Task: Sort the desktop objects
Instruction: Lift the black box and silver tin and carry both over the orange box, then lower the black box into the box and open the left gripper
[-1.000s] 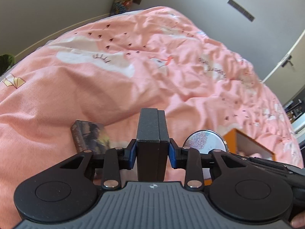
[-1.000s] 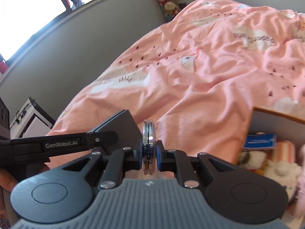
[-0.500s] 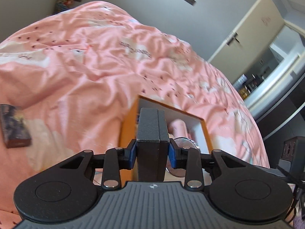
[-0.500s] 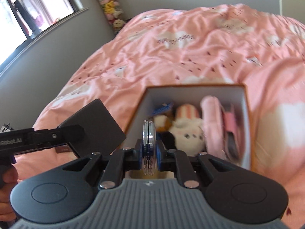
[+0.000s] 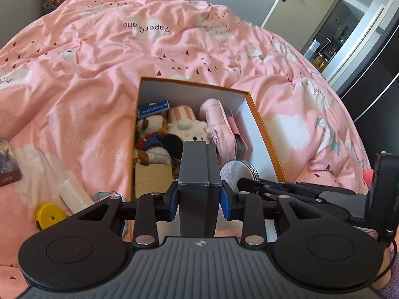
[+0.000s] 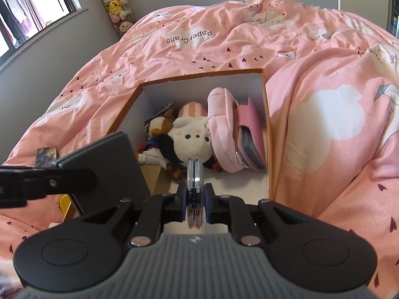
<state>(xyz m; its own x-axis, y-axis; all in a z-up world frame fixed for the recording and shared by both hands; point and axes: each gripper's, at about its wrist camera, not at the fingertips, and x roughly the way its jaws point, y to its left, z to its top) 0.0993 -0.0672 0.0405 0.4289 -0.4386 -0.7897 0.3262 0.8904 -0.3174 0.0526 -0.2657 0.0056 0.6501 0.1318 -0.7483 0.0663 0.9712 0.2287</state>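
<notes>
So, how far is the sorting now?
Done: plush toys and a pink pouch lie in the orange box.
In hand: left claw grips a dark grey box; right claw grips a round mirror, both over the box.
Left: yellow tape measure, white tube, card pack on the bed.

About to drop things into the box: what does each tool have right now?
Left tool: shut on the dark grey box.
Right tool: shut on the round mirror.
</notes>
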